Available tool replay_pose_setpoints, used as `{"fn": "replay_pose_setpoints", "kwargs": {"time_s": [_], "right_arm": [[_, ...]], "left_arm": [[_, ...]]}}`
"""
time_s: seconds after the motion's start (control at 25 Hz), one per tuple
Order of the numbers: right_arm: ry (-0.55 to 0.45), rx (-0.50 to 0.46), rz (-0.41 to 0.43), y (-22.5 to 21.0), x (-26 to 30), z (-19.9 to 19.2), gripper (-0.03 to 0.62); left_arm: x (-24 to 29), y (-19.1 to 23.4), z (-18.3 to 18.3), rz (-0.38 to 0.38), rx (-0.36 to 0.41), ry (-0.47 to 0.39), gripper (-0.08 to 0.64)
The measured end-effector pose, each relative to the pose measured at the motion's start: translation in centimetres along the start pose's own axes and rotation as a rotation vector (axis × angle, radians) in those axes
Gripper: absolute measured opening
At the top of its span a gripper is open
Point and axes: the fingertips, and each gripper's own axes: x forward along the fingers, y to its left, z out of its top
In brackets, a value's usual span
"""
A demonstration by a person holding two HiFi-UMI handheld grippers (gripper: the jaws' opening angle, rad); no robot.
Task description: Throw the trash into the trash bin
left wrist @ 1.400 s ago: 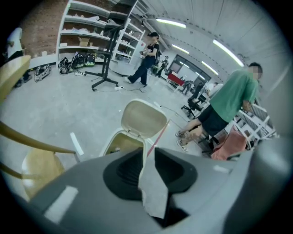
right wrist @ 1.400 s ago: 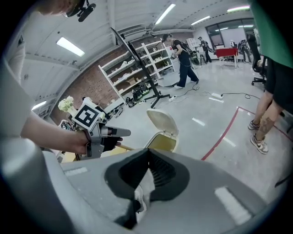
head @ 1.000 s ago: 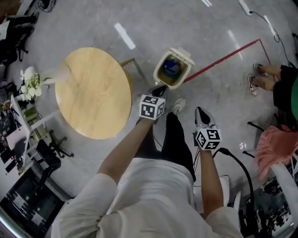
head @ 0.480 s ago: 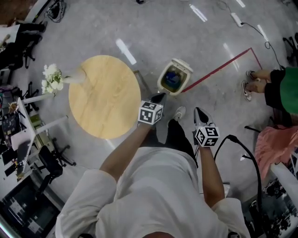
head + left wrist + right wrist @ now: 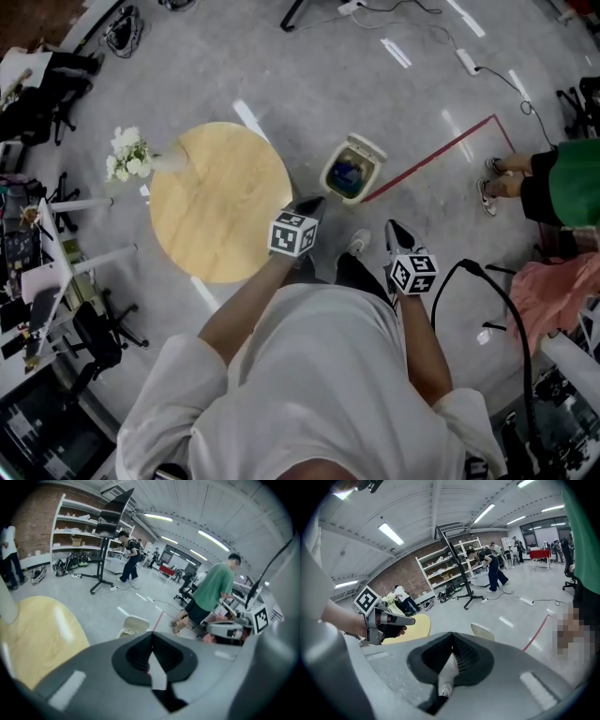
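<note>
The left gripper is shut tight and holds nothing. The right gripper next to it is shut too, with nothing in it. Both hang above the grey floor, just in front of the person's white shirt. Next to the left gripper is the round yellow table. A bit farther on, the trash bin sits on the floor with its lid open. A blue thing lies inside it, maybe the trash; it is too small to be sure. A red line runs off from the bin.
</note>
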Motion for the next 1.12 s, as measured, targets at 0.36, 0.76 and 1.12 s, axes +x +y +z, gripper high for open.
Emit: {"fn": "replay_pose_setpoints", "kwargs": {"time_s": [0.36, 0.76, 1.12], "right_arm": [[-0.038, -0.026, -0.017, 1.2, -2.3, 2.8, 0.0], [-0.05, 0.009, 0.003, 3.0, -3.8, 2.0, -0.002], [-0.042, -0.008, 0.016, 4.3, -3.5, 1.6, -0.002]], "left_arm": [[-5.7, -1.3, 1.6, -0.017, 0.056, -0.035, 0.006], [-8.8, -0.7, 1.5, -0.005, 0.014, -0.085, 0.006], [-9.0, -0.1, 1.1, 0.001, 0.008, -0.089, 0.006]]}}
